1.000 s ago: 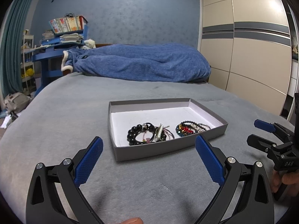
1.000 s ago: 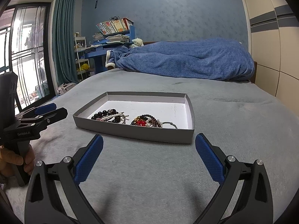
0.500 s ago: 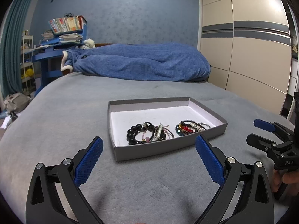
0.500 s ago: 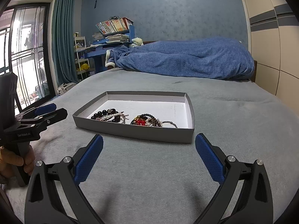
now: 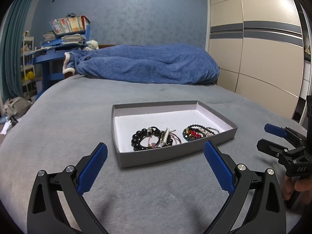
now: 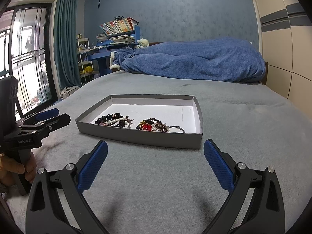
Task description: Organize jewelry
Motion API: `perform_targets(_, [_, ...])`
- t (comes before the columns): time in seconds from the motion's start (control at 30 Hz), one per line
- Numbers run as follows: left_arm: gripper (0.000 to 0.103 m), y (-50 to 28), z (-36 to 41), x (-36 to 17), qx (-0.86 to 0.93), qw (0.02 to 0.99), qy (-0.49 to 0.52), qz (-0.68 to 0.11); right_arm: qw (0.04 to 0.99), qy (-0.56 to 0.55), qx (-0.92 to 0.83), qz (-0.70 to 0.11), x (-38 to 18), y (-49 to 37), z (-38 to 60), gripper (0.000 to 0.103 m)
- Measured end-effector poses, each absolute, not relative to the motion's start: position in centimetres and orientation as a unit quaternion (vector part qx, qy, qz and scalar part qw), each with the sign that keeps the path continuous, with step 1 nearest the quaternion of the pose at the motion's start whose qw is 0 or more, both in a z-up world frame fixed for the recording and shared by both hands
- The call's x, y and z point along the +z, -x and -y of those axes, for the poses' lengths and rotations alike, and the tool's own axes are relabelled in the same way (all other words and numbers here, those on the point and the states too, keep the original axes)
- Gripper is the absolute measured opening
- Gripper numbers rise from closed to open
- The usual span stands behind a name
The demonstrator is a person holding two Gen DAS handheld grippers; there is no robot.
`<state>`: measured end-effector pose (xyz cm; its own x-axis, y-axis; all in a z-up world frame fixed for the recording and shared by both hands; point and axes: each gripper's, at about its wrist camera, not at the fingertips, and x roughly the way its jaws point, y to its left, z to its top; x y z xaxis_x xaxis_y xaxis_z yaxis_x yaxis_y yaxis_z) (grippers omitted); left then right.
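We held both grippers low over the grey bed cover (image 5: 78, 117), short of the tray. The left gripper (image 5: 156, 163) had its blue-padded fingers (image 5: 91, 169) spread wide with nothing between them; the right gripper (image 6: 156, 163) was spread just as wide, also carrying nothing. Each showed up at the edge of the other's view, with a hand (image 6: 13, 167) wrapped round the handle.

The shallow grey cardboard tray (image 5: 175, 157) with a white floor sat flat on the cover, just ahead of both grippers and apart from them. All the jewelry lay inside it, bunched along the near wall in two clumps. In the left wrist view the left clump was a black bead bracelet (image 5: 139, 138) tangled with a pearl-lined hair clip (image 5: 164, 136) and thin pinkish hair ties (image 5: 174, 139). The right clump was a multicoloured bead bracelet (image 5: 192, 133) with red and dark beads, touching a pale beaded strand (image 5: 206, 131); we could not tell how many pieces were stacked there. A small gap of white floor separated the clumps. The far half of the tray was bare.

Behind, a blue blanket (image 5: 148, 66) lay heaped across the head of the bed, a blue desk with books (image 5: 66, 33) stood to the left, a wardrobe (image 5: 253, 44) to the right.
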<state>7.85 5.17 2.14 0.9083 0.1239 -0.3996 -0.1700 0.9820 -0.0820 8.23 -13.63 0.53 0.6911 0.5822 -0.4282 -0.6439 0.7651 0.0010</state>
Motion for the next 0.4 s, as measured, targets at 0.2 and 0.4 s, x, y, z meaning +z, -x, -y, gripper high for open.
perform_targets(0.2, [0.098,-7.91,-5.17,2.11,0.075,0.975,0.058,-0.201,0.917,0.075,0.334,-0.207,0.55,-8.27,13.67,0.097])
perform_targets(0.4, [0.098,-8.03,-5.16,2.01,0.074,0.975,0.058,-0.202,0.916,0.074,0.334,-0.207,0.51,-8.31,13.68,0.097])
